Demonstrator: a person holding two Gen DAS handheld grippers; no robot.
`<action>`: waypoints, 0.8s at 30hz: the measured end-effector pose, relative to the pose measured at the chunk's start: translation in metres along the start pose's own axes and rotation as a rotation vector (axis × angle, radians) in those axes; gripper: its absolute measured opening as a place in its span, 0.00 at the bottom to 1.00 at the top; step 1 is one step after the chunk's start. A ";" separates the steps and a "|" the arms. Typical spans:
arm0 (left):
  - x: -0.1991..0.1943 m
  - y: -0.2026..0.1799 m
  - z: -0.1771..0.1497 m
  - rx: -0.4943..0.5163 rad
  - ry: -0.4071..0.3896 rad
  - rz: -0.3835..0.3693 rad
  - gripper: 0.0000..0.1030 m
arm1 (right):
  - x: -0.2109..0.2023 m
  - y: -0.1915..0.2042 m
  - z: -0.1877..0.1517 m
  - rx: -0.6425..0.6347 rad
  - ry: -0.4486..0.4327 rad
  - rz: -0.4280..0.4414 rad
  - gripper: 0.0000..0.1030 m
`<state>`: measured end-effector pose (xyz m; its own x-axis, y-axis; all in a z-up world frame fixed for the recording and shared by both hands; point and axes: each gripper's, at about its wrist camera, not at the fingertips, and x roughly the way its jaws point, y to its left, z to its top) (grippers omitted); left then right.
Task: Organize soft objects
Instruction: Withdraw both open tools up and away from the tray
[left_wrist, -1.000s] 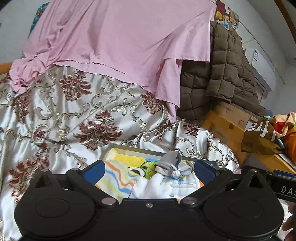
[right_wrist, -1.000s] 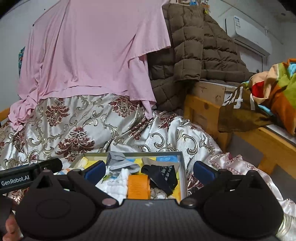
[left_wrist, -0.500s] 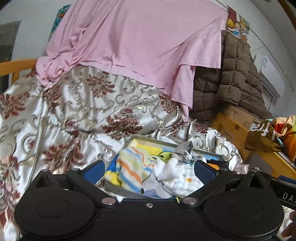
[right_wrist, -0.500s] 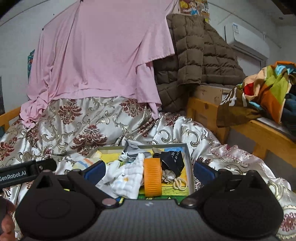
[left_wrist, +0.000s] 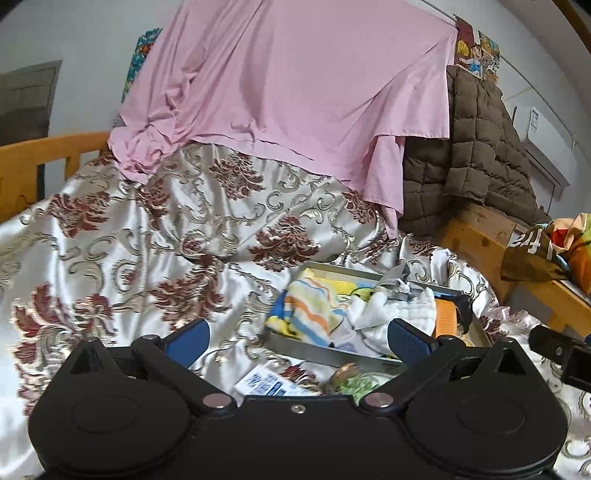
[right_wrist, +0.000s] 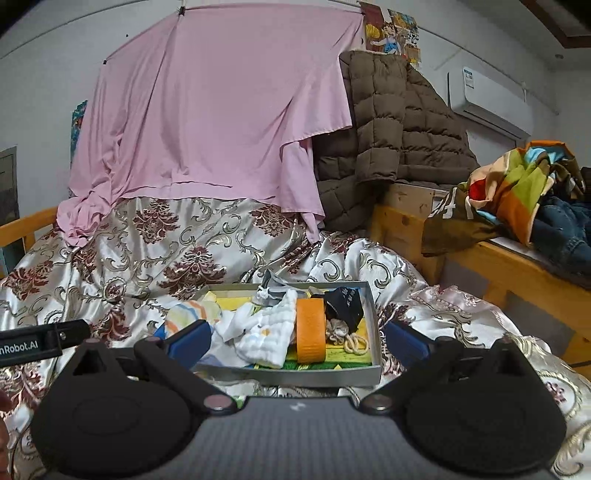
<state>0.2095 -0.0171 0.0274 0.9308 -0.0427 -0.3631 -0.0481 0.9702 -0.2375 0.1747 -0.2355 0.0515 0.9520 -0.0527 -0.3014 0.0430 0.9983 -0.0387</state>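
Observation:
A grey shallow box (right_wrist: 314, 374) (left_wrist: 325, 352) lies on the satin bedspread, filled with soft items. Inside are a striped cloth (left_wrist: 312, 308) (right_wrist: 190, 314), a white quilted cloth (right_wrist: 267, 334) (left_wrist: 399, 308), an orange roll (right_wrist: 311, 328), a black cloth (right_wrist: 345, 304), a grey sock (right_wrist: 275, 290) and a coiled cord (right_wrist: 345, 334). My left gripper (left_wrist: 297, 338) is open with nothing between its fingers, in front of the box's left side. Just short of the box's near wall, my right gripper (right_wrist: 297, 339) is open and holds nothing.
The floral satin bedspread (right_wrist: 155, 254) covers the bed. A pink sheet (right_wrist: 221, 103) and a brown quilted jacket (right_wrist: 388, 136) hang behind. A wooden bench (right_wrist: 517, 273) with colourful clothes (right_wrist: 524, 184) stands right. A small packet (left_wrist: 264, 382) and a jar (left_wrist: 347, 376) lie before the box.
Both grippers have drawn back and up from the box, so more of the bedspread and the whole box show. The left view has swung left. Both stay open.

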 end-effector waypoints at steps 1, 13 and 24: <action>-0.005 0.001 -0.002 0.005 -0.004 0.004 0.99 | -0.005 0.001 -0.002 0.002 -0.001 0.000 1.00; -0.055 0.012 -0.030 0.061 -0.029 0.033 0.99 | -0.052 0.014 -0.029 0.008 0.002 -0.008 1.00; -0.085 0.024 -0.064 0.108 0.002 0.094 0.99 | -0.083 0.026 -0.065 0.040 0.025 -0.034 1.00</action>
<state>0.1063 -0.0052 -0.0052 0.9233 0.0487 -0.3809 -0.0954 0.9899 -0.1046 0.0776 -0.2071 0.0136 0.9419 -0.0869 -0.3244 0.0878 0.9961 -0.0119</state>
